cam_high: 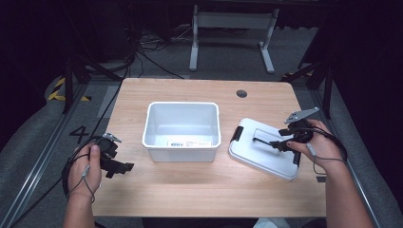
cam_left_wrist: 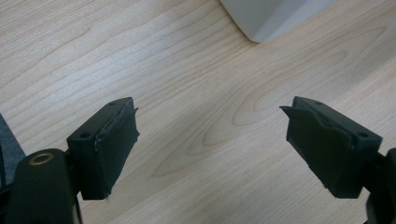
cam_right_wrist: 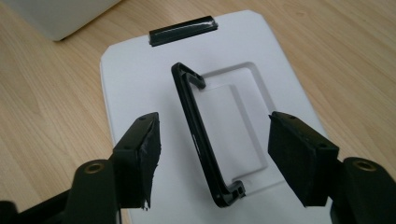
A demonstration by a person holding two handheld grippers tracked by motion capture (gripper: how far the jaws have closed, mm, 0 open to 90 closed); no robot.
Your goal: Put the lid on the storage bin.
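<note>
A: Right gripper [cam_right_wrist: 212, 154] up close: jaws spread wide, nothing pinched. The lid's black carry handle [cam_right_wrist: 201, 140] stands up between the pads, touching neither.

B: And the lid itself?

A: White lid [cam_high: 263, 154] lies flat on the table [cam_high: 199, 190], just right of the white bin [cam_high: 182, 130], apart from it. Black latch [cam_right_wrist: 183, 31] on its far end. Bin looks empty, label on its front wall.

B: Left side?

A: Left gripper [cam_left_wrist: 212, 144] also open, over bare wood near the bin's corner, holding nothing.

B: Risks?

A: My read: the handle is thin and hinged. Close off-centre and it folds flat or slips out of the pads. Grab only the handle and the lid swings, could clip the bin rim. The lid also sits close to the table's right edge, so a sideways shove might slide it off.
</note>
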